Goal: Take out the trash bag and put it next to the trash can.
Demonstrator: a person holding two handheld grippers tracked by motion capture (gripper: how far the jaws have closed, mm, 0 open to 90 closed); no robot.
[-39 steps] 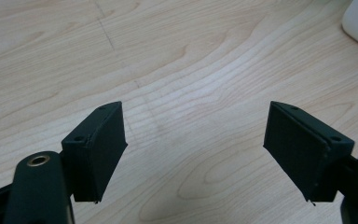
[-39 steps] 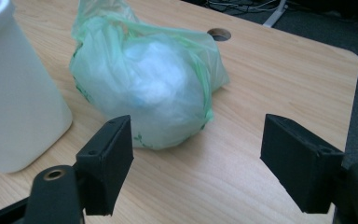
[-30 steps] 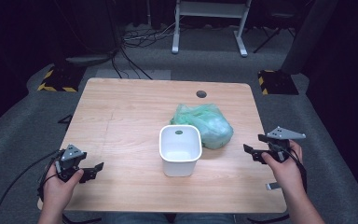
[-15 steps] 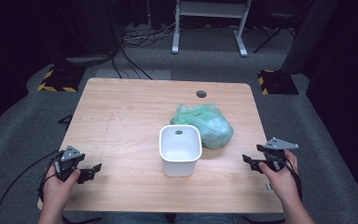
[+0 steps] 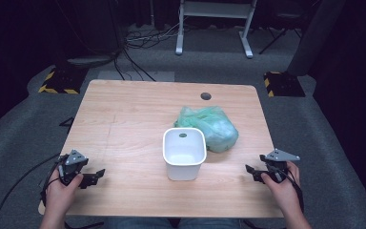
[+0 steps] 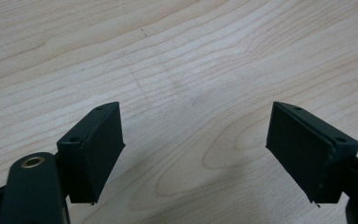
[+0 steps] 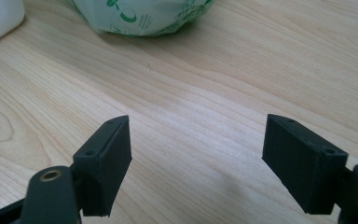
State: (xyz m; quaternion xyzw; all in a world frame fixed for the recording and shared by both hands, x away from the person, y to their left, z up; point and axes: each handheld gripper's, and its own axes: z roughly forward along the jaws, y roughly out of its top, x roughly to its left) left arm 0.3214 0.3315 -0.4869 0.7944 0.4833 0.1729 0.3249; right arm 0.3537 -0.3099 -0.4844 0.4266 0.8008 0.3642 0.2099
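Sitting near the middle of the light wooden table (image 5: 124, 114), the white plastic bin with rounded corners (image 5: 184, 153) stands upright and open at the top, its inside bare and smooth, with a small dark oval mark high on its far inner wall. Its sides taper slightly toward the base. Touching its far right corner lies a crumpled, translucent green plastic bag (image 5: 209, 126), bunched into a soft mound; in the right gripper view the bag (image 7: 142, 16) shows darker green printing on its wrinkled film, and a corner of the bin (image 7: 0, 18) shows beside it.

The left gripper (image 5: 94, 175) rests low over the near left part of the table, well apart from the bin, held in the person's left hand (image 5: 59, 191). Its jaws stand wide apart with nothing between them; the left gripper view shows bare wood grain between its jaws (image 6: 209, 154).

The right gripper (image 5: 250, 171) sits at the near right edge of the table, held in the person's right hand (image 5: 281, 188), pointing toward the bin and bag. Its jaws are also spread wide and hold nothing, with plain tabletop between them (image 7: 200, 163).

A round dark cable hole (image 5: 206, 96) marks the table's far side.
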